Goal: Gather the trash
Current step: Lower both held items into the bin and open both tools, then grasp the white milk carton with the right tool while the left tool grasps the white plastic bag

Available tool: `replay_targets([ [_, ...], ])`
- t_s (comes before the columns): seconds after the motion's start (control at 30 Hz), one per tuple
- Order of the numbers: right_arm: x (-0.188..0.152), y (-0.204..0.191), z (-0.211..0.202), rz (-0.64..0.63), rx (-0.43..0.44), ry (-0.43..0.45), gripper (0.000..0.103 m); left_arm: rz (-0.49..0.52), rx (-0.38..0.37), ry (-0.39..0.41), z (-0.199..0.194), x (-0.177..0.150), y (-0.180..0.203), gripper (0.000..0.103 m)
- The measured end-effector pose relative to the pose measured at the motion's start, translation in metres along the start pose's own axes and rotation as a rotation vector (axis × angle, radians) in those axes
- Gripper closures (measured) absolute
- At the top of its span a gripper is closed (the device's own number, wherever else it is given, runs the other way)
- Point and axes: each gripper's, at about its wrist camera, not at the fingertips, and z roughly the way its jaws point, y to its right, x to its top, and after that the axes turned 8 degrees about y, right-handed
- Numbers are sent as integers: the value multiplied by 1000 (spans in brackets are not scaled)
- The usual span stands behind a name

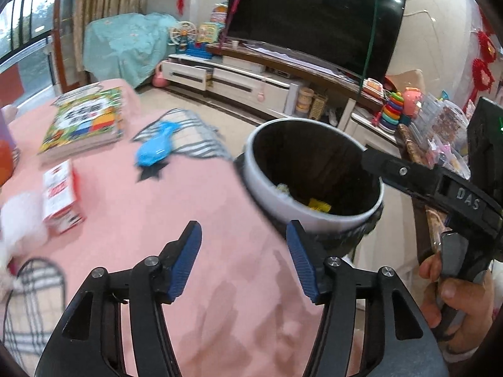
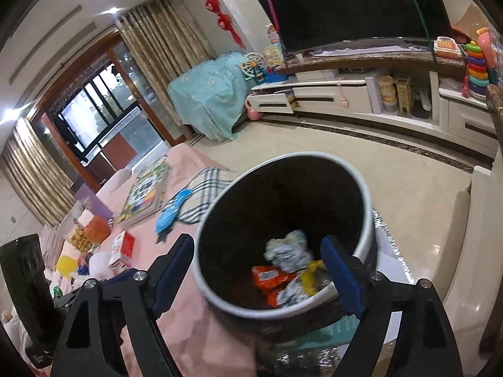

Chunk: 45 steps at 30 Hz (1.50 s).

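Pink cloth covers the worktop (image 1: 176, 207), and at its right edge stands the bin (image 2: 361, 194), a round white-walled tub with a dark inside. The right gripper (image 2: 257, 270) hangs over the bin's near rim with its jaws spread wide and nothing between the pads. Below it, wrappers (image 2: 283, 270) lie on the bin's bottom: an orange packet, a crumpled white-and-grey one and a yellow scrap.

The left gripper (image 1: 243, 257) is over the cloth just left of the bin, jaws apart and empty as well. Farther out on the worktop, ahead and to the left of it, lies the blue wrapper (image 1: 154, 150), a crinkled glossy piece that rests on a striped cloth (image 1: 195, 138). Its long axis runs from near-left to far-right in the left wrist view. A small red and white carton (image 1: 59, 194) stands at the near left, and a picture book (image 1: 85, 122) lies beyond it.

The blue wrapper looks like the next piece of trash. The left gripper is the nearer one, since the bin stands between the right gripper and that side. A grasp across the wrapper's narrow width seems the easier one; thin film may slip or drag the striped cloth.
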Motion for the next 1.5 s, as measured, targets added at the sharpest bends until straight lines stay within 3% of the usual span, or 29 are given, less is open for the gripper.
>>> replay_targets([
  [0.2, -24, -48, -8, -86, 53, 43, 13, -48, 75, 13, -31, -27, -37, 44],
  [0.83, -96, -146, 22, -137, 227, -98, 13, -257, 266, 49, -112, -96, -152, 43],
  [1.1, -108, -170, 38, -172, 247, -148, 13, -301, 306, 50, -120, -104, -181, 43],
  [1.27, -109, -179, 51, -188, 243, -166, 13, -277, 305, 45, -116, -98, -184, 43],
  [1.5, -105, -195, 71, -246, 243, -180, 13, -244, 360, 87, -111, -83, -192, 42],
])
